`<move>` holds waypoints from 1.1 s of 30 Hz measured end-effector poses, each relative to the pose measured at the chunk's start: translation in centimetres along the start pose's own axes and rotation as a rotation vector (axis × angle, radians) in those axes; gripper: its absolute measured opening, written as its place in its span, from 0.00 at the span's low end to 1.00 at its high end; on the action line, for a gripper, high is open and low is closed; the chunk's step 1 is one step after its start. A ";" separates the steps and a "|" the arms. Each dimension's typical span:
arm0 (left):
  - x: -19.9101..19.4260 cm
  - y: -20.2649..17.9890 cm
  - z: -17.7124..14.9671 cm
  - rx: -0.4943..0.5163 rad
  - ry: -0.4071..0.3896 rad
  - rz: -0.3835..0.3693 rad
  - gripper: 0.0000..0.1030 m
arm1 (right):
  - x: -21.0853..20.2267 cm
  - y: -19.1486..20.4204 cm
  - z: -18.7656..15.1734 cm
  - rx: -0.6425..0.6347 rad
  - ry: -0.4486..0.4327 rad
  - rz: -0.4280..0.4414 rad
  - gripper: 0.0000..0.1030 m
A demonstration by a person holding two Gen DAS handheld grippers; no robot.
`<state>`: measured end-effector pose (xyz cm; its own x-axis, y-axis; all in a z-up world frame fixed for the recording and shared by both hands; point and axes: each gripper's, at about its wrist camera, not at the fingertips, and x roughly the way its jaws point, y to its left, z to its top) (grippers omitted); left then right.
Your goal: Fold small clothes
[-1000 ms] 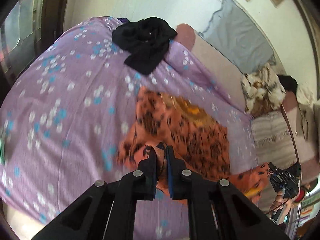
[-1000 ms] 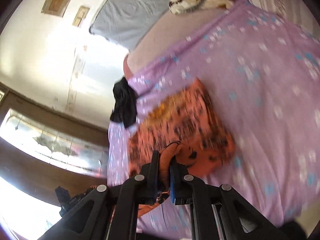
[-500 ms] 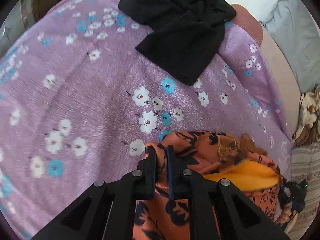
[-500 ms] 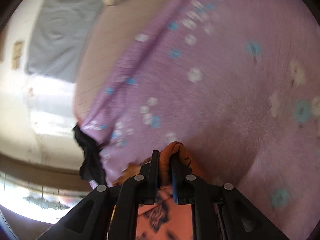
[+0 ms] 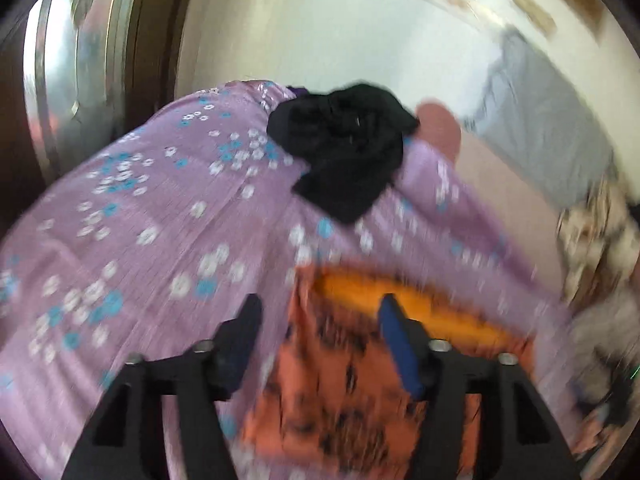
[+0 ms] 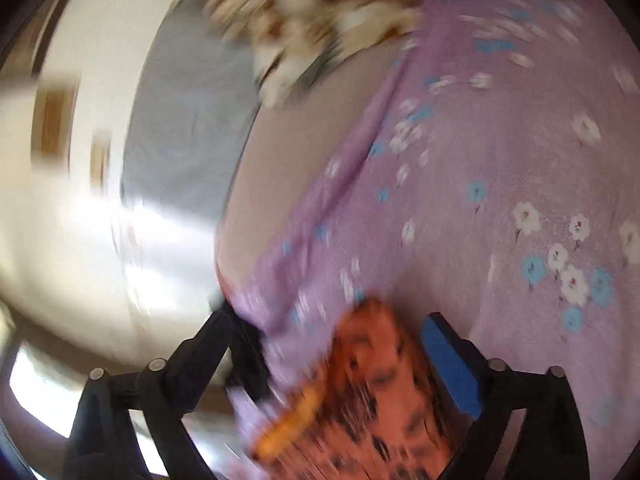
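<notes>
Both jaws had just been opening: the left gripper (image 5: 320,340) and right gripper (image 6: 340,354) stood wide, releasing the orange garment (image 5: 344,384), which lay folded at lower centre on the sheet (image 5: 160,220), indicating the fold was complete.

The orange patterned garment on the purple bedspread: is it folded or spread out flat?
Folded, it seems: the orange patterned garment lies doubled, a plain orange inner layer showing along its far edge. Blur hides finer detail.
</notes>
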<state>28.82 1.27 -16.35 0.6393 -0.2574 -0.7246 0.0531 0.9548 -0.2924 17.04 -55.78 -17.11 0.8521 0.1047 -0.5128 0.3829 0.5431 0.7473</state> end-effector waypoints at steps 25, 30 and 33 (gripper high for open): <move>7.9 0.2 -4.3 0.064 0.191 0.155 0.65 | 24.8 15.2 -10.4 -0.359 0.153 -0.175 0.39; 6.9 0.7 -4.5 0.047 0.161 0.184 0.65 | 15.7 12.2 -9.5 -0.427 0.123 -0.197 0.39; 8.1 -0.6 -5.7 0.154 0.207 0.257 0.65 | 9.2 8.9 -9.6 -0.440 0.122 -0.250 0.40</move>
<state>29.55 -2.21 -25.64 0.4785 -0.0161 -0.8780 0.0363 0.9993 0.0014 24.87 -41.98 -19.30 0.6962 0.0091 -0.7178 0.3607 0.8601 0.3607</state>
